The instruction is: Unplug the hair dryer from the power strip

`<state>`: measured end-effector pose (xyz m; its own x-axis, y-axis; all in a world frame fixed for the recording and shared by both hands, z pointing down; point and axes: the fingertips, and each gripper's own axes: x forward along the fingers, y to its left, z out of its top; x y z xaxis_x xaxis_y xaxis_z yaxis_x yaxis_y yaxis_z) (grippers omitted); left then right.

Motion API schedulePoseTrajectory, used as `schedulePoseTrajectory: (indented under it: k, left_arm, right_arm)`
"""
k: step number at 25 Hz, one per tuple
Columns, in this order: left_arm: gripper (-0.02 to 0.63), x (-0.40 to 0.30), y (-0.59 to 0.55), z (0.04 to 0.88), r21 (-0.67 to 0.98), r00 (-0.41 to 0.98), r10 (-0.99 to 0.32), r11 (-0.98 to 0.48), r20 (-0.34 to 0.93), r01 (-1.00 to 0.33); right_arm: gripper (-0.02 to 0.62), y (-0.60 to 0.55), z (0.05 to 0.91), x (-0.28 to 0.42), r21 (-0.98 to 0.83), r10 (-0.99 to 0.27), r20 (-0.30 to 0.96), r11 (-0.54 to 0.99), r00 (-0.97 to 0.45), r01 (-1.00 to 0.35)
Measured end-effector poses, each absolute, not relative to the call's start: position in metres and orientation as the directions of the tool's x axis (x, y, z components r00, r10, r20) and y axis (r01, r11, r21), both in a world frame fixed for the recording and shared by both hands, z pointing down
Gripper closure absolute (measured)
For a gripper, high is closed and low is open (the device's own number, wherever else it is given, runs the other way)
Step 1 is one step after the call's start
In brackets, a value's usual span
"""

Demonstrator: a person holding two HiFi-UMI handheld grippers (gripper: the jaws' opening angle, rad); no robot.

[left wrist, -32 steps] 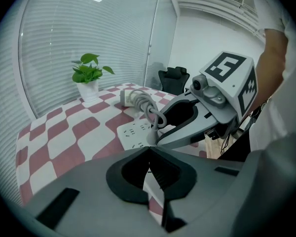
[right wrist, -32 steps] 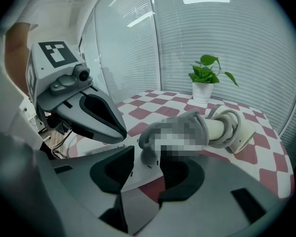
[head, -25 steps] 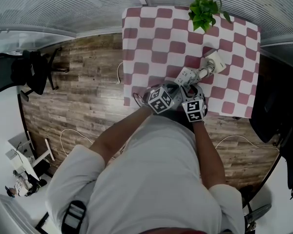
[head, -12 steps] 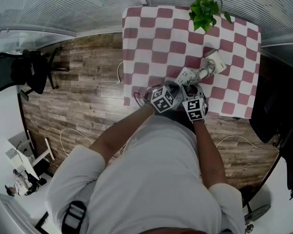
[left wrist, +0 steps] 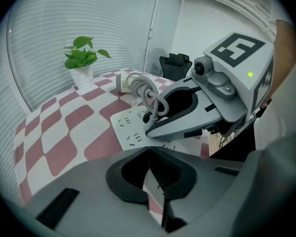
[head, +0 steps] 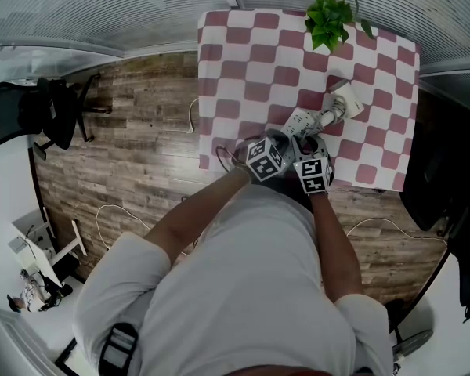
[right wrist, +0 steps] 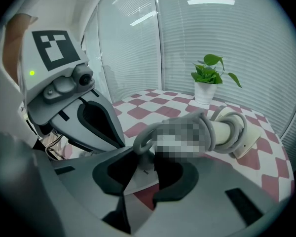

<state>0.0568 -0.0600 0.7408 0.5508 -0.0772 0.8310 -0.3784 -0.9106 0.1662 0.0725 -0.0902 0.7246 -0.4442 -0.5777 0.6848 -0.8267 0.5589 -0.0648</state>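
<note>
The table, under a red-and-white checked cloth, is carrying everything, with the white power strip lying near the edge closest to the person. The potted plant is standing well beyond the strip, at the table's far edge. The white hair dryer is lying on its side just beyond the strip, toward the plant. Its grey cord is looping round its body and running back to the strip. The right gripper is reaching down onto the strip, its jaws gripping the plug, which is sitting on the strip's top face. The left gripper is hovering just beside the strip on the person's side, its jaws pressing fully together with nothing between them.
</note>
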Motion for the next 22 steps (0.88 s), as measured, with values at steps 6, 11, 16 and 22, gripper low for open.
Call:
schedulePoseTrajectory:
  k: [6, 11, 16, 22]
  left_arm:
    - [0.575, 0.058, -0.059, 0.742, 0.170, 0.516, -0.056, -0.909, 0.855, -0.380]
    - [0.575, 0.057, -0.059, 0.742, 0.148, 0.497, -0.062, -0.916, 0.865, -0.373]
    - [0.575, 0.057, -0.059, 0.742, 0.141, 0.490, -0.061, -0.921, 0.870, -0.364]
    - [0.575, 0.058, -0.059, 0.742, 0.170, 0.499, -0.045, -0.910, 0.865, -0.377]
  right_arm:
    - [0.471, -0.089, 0.723, 0.074, -0.098, -0.574, 0.683, 0.541, -0.452, -0.835]
    - [0.474, -0.089, 0.720, 0.073, -0.109, -0.577, 0.679, 0.534, -0.455, -0.839]
    - [0.474, -0.102, 0.686, 0.072, -0.126, -0.627, 0.622, 0.511, -0.469, -0.850]
    - [0.474, -0.102, 0.690, 0.071, -0.113, -0.604, 0.639, 0.538, -0.476, -0.835]
